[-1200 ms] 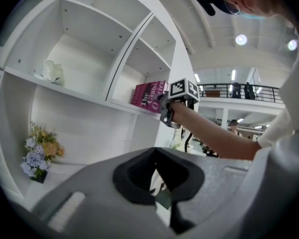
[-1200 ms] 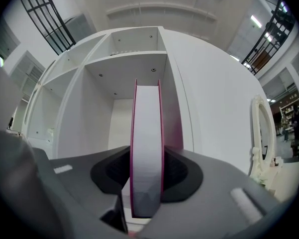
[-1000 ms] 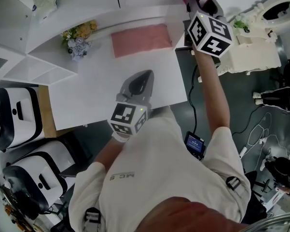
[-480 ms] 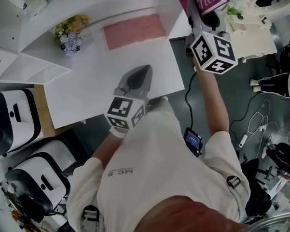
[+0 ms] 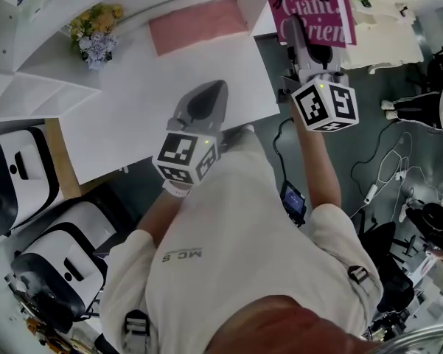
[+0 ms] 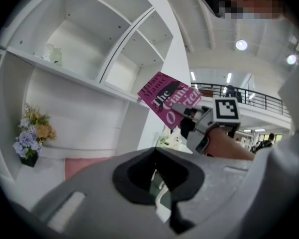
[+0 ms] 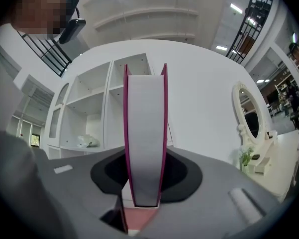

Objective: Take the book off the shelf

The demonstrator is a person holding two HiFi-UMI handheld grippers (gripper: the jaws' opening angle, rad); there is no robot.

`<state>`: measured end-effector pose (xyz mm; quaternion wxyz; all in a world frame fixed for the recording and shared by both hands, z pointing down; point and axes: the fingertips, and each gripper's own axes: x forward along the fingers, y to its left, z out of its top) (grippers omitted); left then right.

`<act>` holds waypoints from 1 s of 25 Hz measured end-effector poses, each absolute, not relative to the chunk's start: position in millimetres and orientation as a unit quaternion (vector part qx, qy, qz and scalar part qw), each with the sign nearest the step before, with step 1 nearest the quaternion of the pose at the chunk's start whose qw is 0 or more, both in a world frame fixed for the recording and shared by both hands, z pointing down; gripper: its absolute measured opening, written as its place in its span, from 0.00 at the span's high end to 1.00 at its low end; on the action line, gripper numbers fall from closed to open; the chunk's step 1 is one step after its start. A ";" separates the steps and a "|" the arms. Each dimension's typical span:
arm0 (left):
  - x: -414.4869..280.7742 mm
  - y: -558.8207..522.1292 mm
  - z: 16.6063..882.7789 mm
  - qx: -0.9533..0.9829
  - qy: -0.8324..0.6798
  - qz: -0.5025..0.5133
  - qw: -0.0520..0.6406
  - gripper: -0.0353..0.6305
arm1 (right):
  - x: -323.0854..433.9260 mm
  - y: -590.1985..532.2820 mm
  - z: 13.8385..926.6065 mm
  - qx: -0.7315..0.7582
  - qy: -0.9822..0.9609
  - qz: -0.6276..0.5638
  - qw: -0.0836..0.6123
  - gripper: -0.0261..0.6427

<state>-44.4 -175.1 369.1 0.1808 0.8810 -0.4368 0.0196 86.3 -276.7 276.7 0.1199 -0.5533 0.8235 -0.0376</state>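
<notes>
The book [image 5: 306, 4] has a magenta cover with white and black lettering; it stands clear of the white shelf unit [image 5: 133, 87], at the top of the head view. My right gripper [image 5: 304, 34] is shut on its lower edge. The right gripper view shows the book's grey page edge [image 7: 145, 133] upright between the jaws, which press on both covers. From the left gripper view, the book [image 6: 169, 102] hangs tilted in front of the shelf [image 6: 89, 49]. My left gripper [image 5: 215, 91] hovers over the white surface, shut and holding nothing.
A pink cloth [image 5: 197, 25] and a small bunch of flowers [image 5: 94, 29] lie on the shelf's lower surface. A cream dresser with an oval mirror [image 7: 249, 121] stands to the right. White-and-black machines [image 5: 15, 172] sit at the left, and cables [image 5: 387, 190] lie on the floor.
My right gripper has drawn the book back from the shelf toward the person, so more of the cover shows. The left gripper has stayed over the white surface.
</notes>
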 end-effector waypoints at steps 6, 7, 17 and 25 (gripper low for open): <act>-42.2 -175.7 374.3 0.880 -0.436 0.022 0.189 0.94 | 90.2 -245.5 294.6 -0.529 0.830 -0.072 0.162 0.76; -43.0 -176.7 374.9 0.879 -0.437 0.022 0.189 0.94 | 90.1 -241.5 298.2 -0.525 0.830 -0.082 0.167 0.76; -55.1 -179.7 389.5 0.870 -0.445 0.019 0.209 0.94 | 73.6 -207.1 354.5 -0.503 0.820 -0.199 0.188 0.76; -69.7 -168.5 418.3 0.859 -0.464 0.037 0.213 0.94 | 71.2 -189.3 402.9 -0.512 0.793 -0.272 0.185 0.76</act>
